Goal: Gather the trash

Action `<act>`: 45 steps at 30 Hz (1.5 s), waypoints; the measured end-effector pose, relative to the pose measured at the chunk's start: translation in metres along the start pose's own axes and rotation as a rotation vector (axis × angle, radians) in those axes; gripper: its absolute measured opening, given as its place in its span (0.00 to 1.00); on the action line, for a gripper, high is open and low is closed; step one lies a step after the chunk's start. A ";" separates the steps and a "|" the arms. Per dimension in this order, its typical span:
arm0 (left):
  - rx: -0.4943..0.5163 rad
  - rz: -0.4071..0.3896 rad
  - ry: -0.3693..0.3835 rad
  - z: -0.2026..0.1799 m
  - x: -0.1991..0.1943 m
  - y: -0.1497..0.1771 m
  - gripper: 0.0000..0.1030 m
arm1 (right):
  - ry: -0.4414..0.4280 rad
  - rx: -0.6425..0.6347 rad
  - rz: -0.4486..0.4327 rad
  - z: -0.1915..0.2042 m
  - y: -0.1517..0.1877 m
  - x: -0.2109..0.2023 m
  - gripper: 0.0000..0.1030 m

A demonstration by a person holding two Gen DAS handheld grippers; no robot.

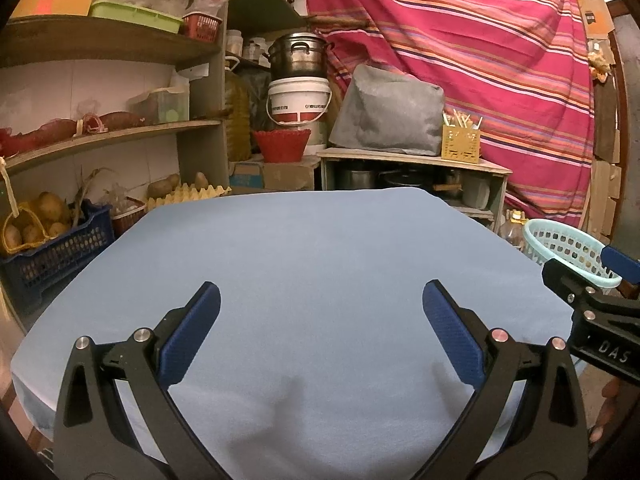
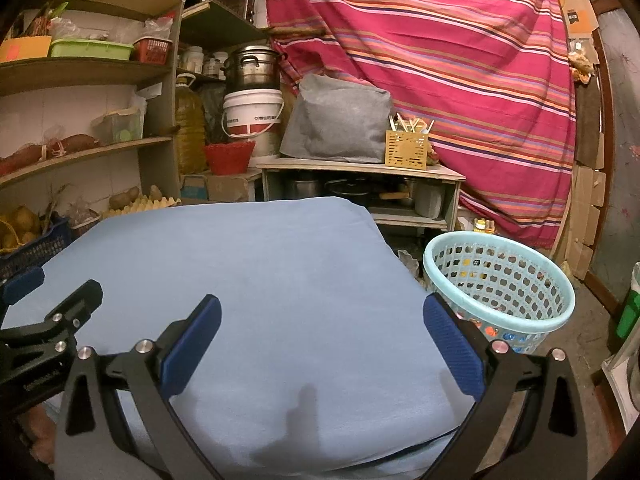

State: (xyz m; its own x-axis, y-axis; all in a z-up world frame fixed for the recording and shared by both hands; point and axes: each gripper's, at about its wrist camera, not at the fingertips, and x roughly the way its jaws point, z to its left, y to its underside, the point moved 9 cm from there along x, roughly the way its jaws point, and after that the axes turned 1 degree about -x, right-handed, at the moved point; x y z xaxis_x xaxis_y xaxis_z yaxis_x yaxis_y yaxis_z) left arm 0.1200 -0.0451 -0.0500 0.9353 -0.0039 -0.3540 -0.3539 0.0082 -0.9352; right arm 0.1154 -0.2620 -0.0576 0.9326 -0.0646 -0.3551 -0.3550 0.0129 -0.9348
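Left gripper point(image 1: 320, 312): we hold it spread wide, empty.
Right gripper point(image 2: 322, 316): likewise agape, empty.
Trash: none visible on our blue surface point(image 2: 256, 264); handling unjudgeable.
Basket point(image 2: 500, 292): at 2 o'clock, apparently holding wrappers.

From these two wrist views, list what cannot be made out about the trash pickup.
- Basket contents: right wrist view, mesh wall shows only colored bits, unidentifiable.
- Basket in left wrist view: cut off by right claw and the frame edge.
- Table's near edge: both views, hidden behind claw fingers.
- Floor beside the table: hidden by the blue cloth.
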 end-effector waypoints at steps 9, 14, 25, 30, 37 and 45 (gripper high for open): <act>0.000 -0.001 0.000 0.001 -0.002 -0.001 0.95 | 0.005 -0.004 -0.001 -0.002 -0.001 0.000 0.96; 0.000 0.003 0.004 0.002 -0.001 0.000 0.95 | 0.002 -0.002 -0.001 -0.003 -0.001 0.001 0.96; 0.000 0.003 0.003 0.004 -0.001 -0.001 0.95 | 0.004 -0.001 -0.001 -0.006 -0.002 0.001 0.96; 0.003 0.002 0.003 0.005 -0.001 -0.001 0.95 | 0.004 -0.002 -0.001 -0.005 -0.001 0.001 0.96; 0.002 0.004 0.007 0.005 0.000 -0.001 0.95 | 0.004 -0.002 -0.001 -0.005 -0.001 0.001 0.96; 0.003 0.003 0.004 0.005 0.000 -0.001 0.95 | 0.004 -0.001 -0.002 -0.004 -0.001 0.001 0.96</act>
State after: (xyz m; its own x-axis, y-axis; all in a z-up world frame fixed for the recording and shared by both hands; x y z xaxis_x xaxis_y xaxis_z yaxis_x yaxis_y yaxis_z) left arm 0.1201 -0.0404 -0.0490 0.9343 -0.0082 -0.3563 -0.3562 0.0113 -0.9343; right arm 0.1163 -0.2665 -0.0573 0.9329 -0.0690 -0.3536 -0.3536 0.0122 -0.9353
